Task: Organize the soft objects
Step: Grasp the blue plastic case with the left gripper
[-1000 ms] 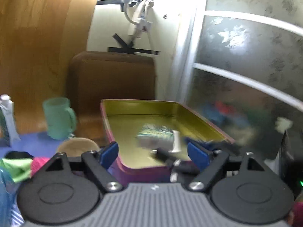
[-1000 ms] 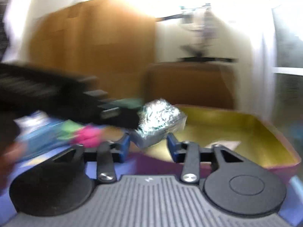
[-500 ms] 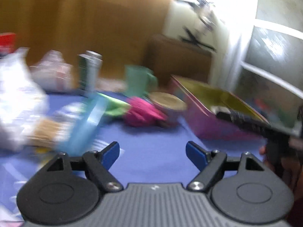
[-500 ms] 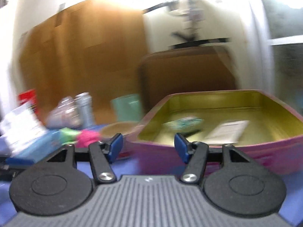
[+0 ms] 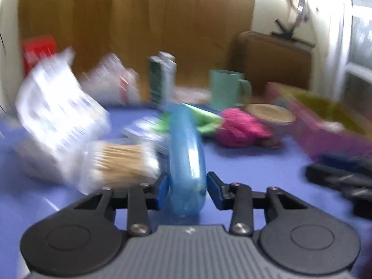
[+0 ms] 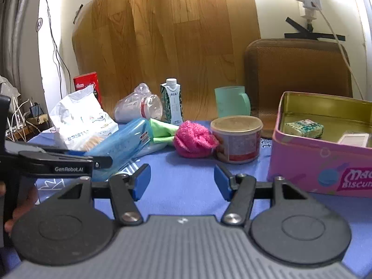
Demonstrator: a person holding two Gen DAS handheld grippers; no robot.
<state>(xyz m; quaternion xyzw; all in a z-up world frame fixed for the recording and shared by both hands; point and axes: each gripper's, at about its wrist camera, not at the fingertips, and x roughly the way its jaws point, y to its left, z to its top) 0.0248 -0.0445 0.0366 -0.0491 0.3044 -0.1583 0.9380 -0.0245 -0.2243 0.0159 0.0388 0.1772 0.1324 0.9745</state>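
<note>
The tabletop (image 6: 186, 193) was periwinkle blue. A translucent blue pack (image 5: 186, 158) sat by a lime-green cloth (image 6: 162, 130) and a hot-pink fuzzy bundle (image 6: 194, 141). The tin (image 6: 325, 162) was pink outside, gold inside, holding a white block (image 6: 303, 128) speckled green. A mint-green mug (image 6: 232, 101) stood before a wood-grain brown panel (image 6: 174, 34). The carton (image 6: 172, 102) was green-and-white patterned.
</note>
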